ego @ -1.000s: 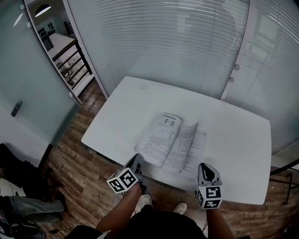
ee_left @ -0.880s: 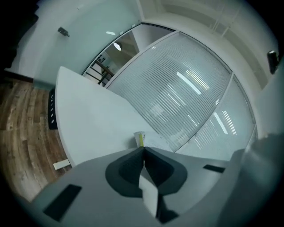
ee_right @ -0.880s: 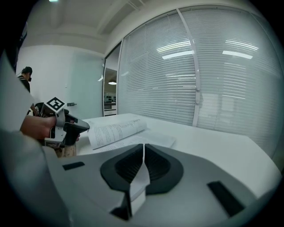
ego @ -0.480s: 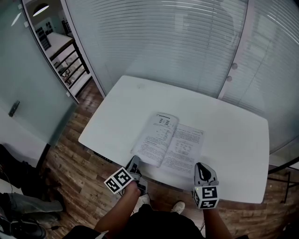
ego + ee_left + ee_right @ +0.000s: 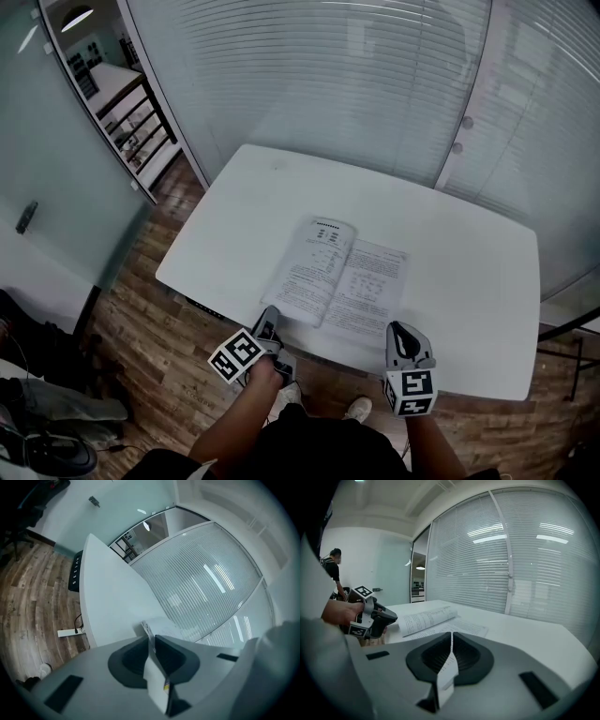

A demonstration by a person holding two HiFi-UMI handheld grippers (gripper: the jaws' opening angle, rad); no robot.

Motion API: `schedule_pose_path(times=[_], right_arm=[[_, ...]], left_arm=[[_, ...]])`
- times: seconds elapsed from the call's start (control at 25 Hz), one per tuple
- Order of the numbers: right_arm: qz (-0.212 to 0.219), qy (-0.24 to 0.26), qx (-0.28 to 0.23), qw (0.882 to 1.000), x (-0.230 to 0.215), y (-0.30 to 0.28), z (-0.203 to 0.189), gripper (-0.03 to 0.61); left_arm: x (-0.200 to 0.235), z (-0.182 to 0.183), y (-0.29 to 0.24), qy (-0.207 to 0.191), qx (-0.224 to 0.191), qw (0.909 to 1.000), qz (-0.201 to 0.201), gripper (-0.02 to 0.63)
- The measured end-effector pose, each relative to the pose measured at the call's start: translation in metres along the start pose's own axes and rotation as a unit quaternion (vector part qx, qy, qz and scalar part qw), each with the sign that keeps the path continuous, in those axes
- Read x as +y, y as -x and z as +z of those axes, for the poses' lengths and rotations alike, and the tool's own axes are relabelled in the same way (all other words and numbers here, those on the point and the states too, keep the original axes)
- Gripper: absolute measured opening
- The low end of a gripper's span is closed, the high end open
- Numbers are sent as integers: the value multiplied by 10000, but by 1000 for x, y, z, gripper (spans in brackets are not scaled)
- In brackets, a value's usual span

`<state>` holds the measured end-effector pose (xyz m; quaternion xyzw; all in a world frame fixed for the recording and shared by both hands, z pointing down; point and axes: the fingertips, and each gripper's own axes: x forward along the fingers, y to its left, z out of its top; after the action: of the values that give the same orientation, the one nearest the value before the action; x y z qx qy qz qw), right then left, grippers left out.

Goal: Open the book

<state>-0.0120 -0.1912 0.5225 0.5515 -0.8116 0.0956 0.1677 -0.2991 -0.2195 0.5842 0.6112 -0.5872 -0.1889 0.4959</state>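
Open book (image 5: pixel 342 277) lies by the counter's (image 5: pixel 469 309) front edge.
Left gripper (image 5: pixel 270 317) is nearer, its fingers just parting, narrow and empty; right gripper's (image 5: pixel 398 330) fingers are closed.

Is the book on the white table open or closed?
Open: the book lies spread on the table, printed pages facing up on both sides.

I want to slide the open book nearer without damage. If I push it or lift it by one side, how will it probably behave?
The book looks like a thin paperback lying open, so it would probably bend and sag if lifted by one side. On the smooth table it should slide easily. Its raised left pages may flip.
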Motion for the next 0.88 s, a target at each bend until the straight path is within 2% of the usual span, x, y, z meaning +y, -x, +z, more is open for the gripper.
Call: schedule_pose_path(times=[0.36,0.48,0.64,0.88], right_arm=[[38,-14,-63,10000,4,2,2,20],[61,-47,-81,9999,5,1,1,20],[96,-84,-139,9998,5,0,3,17],[46,-84,-238,9997,0,8,9,8]], left_arm=[[-9,3,14,-541,-129,9984,59,69],[-24,12,19,-1077,-293,9937,-54,52],[-56,22,23,-2100,-533,9758,-281,23],[-103,10,21,-3385,-585,9363,-726,17]])
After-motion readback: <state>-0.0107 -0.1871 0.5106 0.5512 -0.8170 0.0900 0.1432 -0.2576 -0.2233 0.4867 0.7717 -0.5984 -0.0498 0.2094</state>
